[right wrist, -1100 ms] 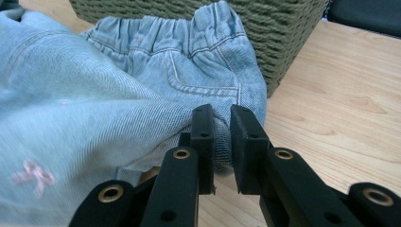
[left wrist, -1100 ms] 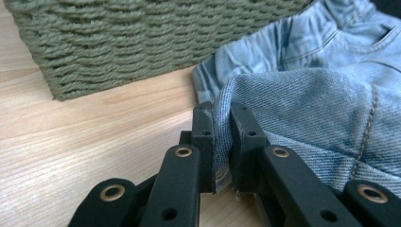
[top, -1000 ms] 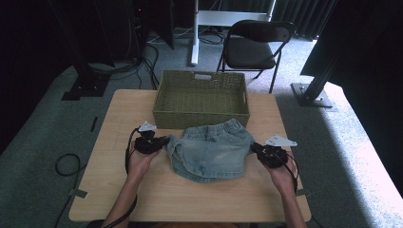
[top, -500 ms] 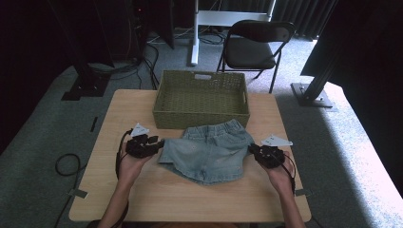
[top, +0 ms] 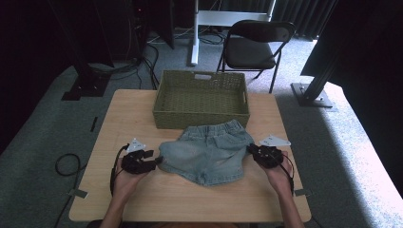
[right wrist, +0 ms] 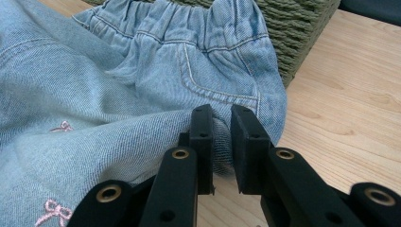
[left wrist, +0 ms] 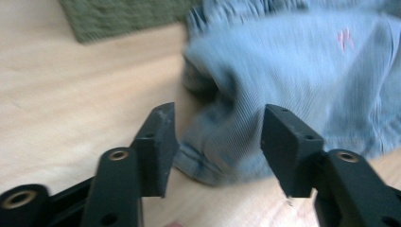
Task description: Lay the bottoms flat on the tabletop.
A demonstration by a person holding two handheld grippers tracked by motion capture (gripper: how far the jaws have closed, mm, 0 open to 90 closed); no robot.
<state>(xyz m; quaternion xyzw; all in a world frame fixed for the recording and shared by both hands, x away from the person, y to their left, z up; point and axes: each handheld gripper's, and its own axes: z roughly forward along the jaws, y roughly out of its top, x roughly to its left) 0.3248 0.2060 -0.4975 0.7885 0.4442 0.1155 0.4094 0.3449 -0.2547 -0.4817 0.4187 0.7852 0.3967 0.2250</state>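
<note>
Denim shorts (top: 209,152) lying flat on the table (top: 133,109), right btwn the two grippers and just in front of the green wicker basket (top: 202,97). Left gripper (top: 153,160) has just been opening its jaws, they stand wide w/ a hem corner of the shorts between them, pads not pressing on it afaict (left gripper view is blurry tho). Right gripper (top: 251,151) is clamped on the opposite edge of the denim, fabric pinched between its pads (right wrist: 203,142).
</note>
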